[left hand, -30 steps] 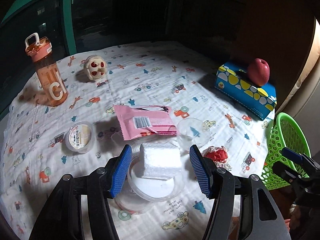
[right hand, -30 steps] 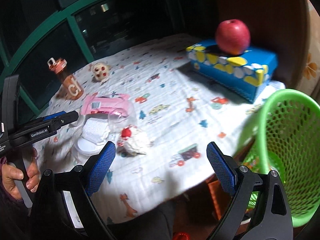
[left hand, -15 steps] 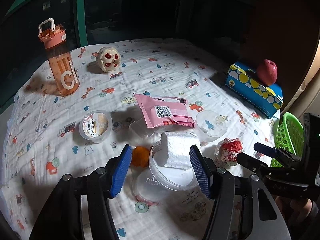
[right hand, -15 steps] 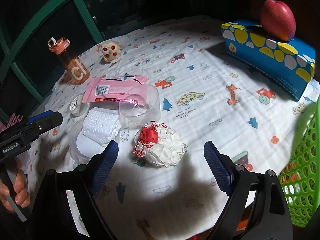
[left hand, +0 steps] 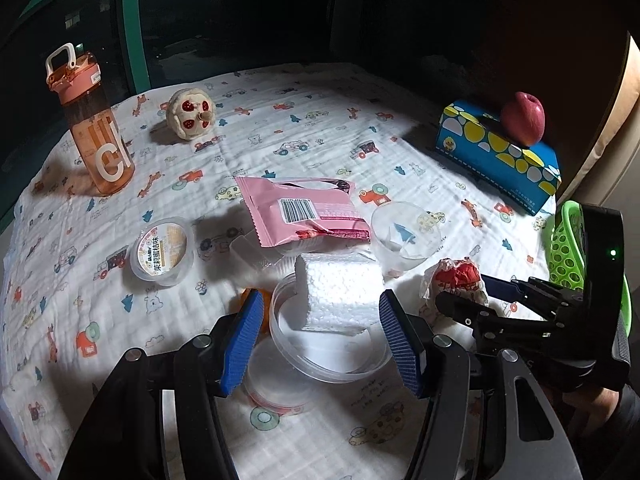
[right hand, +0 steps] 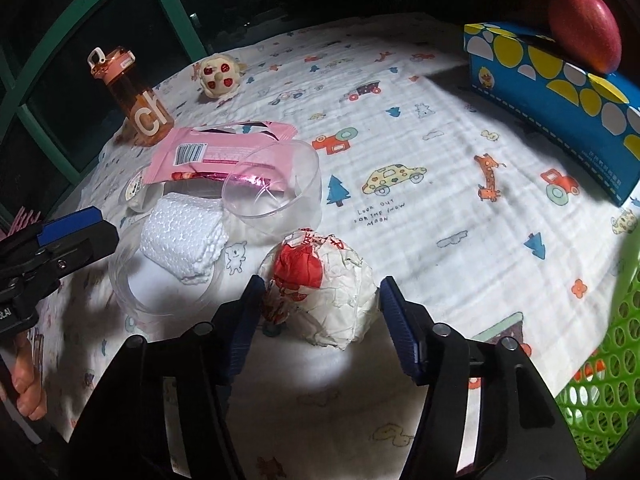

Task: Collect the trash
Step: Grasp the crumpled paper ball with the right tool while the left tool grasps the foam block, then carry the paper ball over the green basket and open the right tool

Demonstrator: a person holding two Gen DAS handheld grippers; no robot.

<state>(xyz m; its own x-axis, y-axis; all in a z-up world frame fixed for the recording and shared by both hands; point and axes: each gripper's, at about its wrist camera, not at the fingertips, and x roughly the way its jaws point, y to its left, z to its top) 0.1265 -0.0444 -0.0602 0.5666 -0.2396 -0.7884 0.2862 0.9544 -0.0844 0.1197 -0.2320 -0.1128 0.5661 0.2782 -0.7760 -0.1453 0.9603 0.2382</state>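
We have our right gripper (right hand: 318,300) low over the printed cloth (right hand: 440,200), its jaws closing with the crumpled red-and-white wrapper (right hand: 320,280) between them. The left pad meets the wrapper's left edge; the right pad sits just beside its right side, and we cannot tell whether it touches. The wrapper lies on the cloth, near the right edge of the table.

Our left gripper (left hand: 320,324) has its jaws spread on either side of a white foam block (left hand: 336,292), neither pad touching it. The block leans in a clear shallow tub (left hand: 328,352), which rests partly on a round lid (left hand: 276,388) nearer us. A bit of orange peel (left hand: 250,304) shows just left of the tub, behind the left pad.

Just beyond the wrapper a clear plastic cup (right hand: 276,196) lies on its side, close to the foam block and against a pink snack packet (right hand: 216,156). Left of the packet sits a small sealed pudding cup (left hand: 162,250). Farther off stand an orange water bottle (left hand: 94,120) and a small cream toy with red spots (left hand: 190,114). On the far right a blue tissue box (right hand: 560,96) carries a red apple (right hand: 584,32). The green mesh basket (right hand: 600,380) hangs at the near right edge of the table, well right of the wrapper. The left gripper's tip reaches in from the left in the right wrist view, near the tub.
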